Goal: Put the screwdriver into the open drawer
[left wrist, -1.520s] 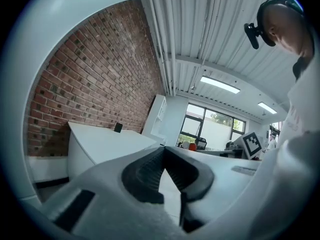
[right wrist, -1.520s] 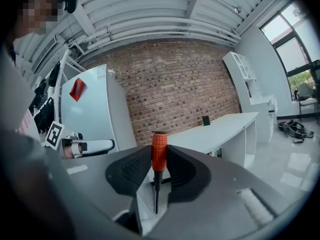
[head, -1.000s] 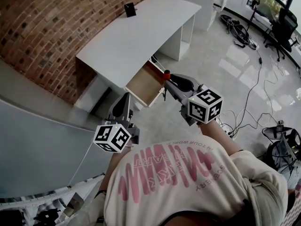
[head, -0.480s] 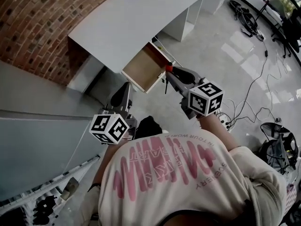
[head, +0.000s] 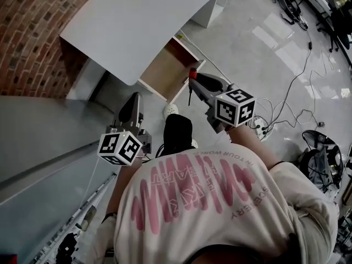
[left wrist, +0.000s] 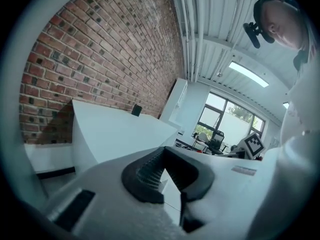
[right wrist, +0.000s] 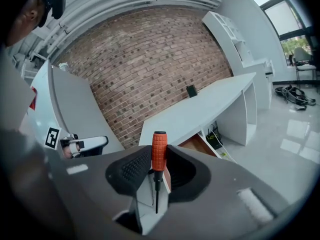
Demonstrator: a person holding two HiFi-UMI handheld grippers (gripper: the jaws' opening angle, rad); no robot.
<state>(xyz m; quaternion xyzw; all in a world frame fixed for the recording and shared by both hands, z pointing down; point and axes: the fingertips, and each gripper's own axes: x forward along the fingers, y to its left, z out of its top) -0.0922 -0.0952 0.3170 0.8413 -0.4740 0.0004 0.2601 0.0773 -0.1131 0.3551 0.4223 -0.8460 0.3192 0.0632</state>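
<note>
A screwdriver (head: pixel 192 76) with an orange-red handle (right wrist: pixel 159 150) stands upright, shaft down, and my right gripper (head: pixel 194 80) is shut on that handle. In the right gripper view the handle sits between the black pads (right wrist: pixel 134 168) of the right gripper (right wrist: pixel 159 165). It hangs just off the front right corner of the open wooden drawer (head: pixel 165 69) under the white desk (head: pixel 126 26). My left gripper (head: pixel 133 100) is lower left of the drawer, shut on nothing. In its own view the left gripper (left wrist: pixel 164 152) has its tips together, facing the desk (left wrist: pixel 115 134).
A brick wall (head: pixel 27 32) runs behind the desk, and a grey panel (head: pixel 44 142) stands at the left. The person's black shoe (head: pixel 179 133) is below the drawer. Cables and a power strip (head: pixel 256 128) lie on the glossy floor at the right. A small black object (right wrist: pixel 191 90) sits on the desk.
Both grippers have come down and nearer the drawer. The screwdriver stays gripped in the right one. The desk and drawer have shifted up and left in the head view.
</note>
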